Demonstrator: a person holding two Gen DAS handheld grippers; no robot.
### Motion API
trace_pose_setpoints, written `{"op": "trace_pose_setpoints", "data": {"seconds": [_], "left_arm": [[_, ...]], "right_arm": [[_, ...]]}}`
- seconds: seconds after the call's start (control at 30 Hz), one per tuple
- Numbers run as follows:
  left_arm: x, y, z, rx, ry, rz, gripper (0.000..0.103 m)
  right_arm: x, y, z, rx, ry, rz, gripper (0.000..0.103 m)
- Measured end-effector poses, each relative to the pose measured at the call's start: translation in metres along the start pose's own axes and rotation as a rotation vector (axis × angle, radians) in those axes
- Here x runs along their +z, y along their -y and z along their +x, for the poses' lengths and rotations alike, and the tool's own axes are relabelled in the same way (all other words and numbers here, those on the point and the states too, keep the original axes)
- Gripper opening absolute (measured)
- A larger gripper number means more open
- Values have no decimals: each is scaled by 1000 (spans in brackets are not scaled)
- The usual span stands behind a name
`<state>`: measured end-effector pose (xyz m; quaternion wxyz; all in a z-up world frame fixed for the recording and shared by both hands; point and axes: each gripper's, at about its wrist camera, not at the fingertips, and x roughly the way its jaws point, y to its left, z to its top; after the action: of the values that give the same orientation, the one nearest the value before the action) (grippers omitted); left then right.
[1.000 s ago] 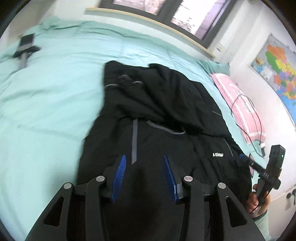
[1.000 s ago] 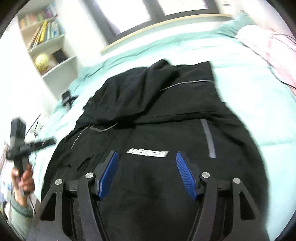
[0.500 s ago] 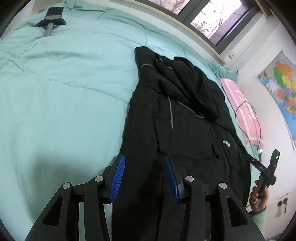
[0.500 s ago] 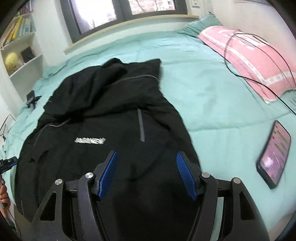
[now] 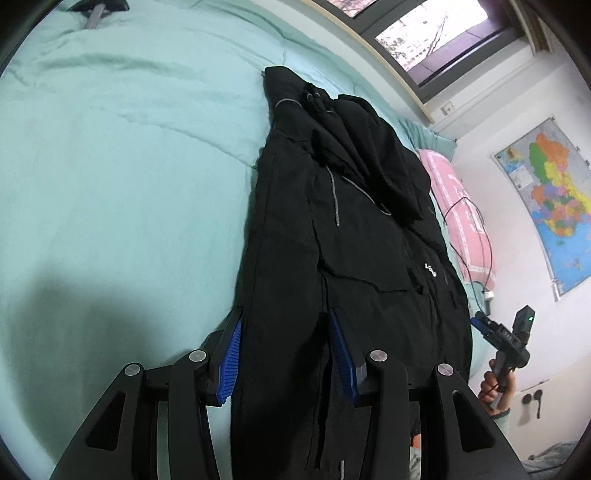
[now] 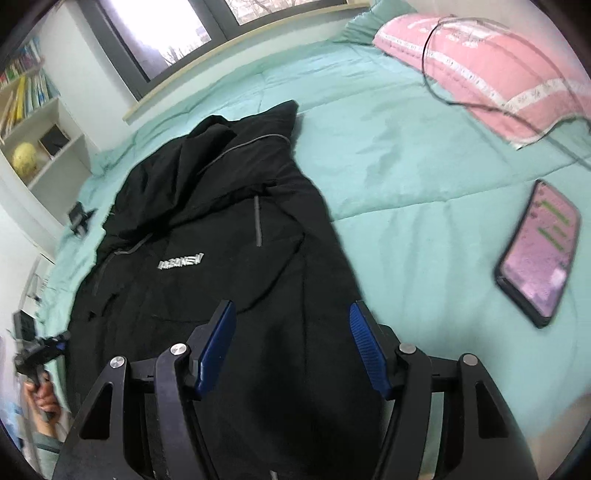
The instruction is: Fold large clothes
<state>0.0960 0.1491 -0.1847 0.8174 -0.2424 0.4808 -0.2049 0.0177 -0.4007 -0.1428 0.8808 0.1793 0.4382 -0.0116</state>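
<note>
jacket (image 5: 343, 236) spread lengthwise on bed (image 5: 129, 166), sides already folded inward; cross fold left. left hand-held gripper (image 5: 284, 354) part-open over hem, empty; right hand-held gripper (image 6: 291, 347) wider, closing, gripping nothing.

Below both sets of jaws, the jacket's (image 5: 354, 229) hem runs off the bottom edge, hidden behind the gripper frames. Left of the right gripper's (image 6: 291, 341) jaws, the chest lettering (image 6: 181, 263) blurs beyond reading. Far beyond the left gripper's (image 5: 286, 349) jaws, a dark object (image 5: 99, 7) is cut by the top edge.
</note>
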Motion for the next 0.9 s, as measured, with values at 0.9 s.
{"op": "trace_pose_setpoints", "data": {"seconds": [0.9], "left_arm": [[-37,30,10,-180,-87,17,58]], "right_arm": [[-58,-8,19,221,-247,-33,48]]}}
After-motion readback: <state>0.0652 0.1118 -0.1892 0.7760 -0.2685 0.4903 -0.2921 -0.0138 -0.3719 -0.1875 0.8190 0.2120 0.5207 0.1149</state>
